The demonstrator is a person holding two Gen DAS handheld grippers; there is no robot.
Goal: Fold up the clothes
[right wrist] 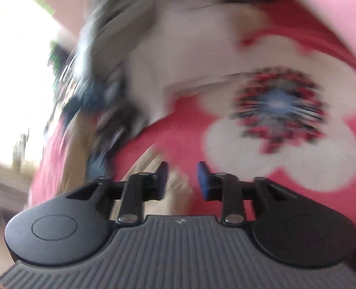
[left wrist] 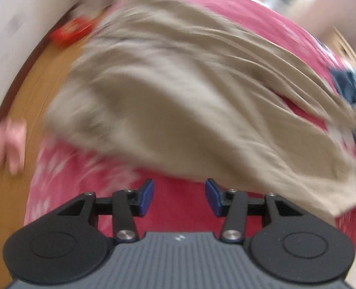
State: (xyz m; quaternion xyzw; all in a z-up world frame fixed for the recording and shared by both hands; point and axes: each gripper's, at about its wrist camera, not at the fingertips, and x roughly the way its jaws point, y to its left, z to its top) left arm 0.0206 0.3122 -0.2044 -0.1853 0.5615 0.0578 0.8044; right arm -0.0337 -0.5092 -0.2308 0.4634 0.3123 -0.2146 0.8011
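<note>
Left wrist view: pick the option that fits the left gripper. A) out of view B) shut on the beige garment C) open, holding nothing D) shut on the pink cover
C: the left gripper has its blue pads apart with only the pink cover showing between them, and the beige garment lies ahead of the fingertips, ungrasped.

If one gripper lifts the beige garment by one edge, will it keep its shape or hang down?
The beige garment would probably hang limp: it lies in soft wrinkles over the pink floral cloth. It looks thin, so likely light. The open left gripper may gather a bunched fold.
</note>
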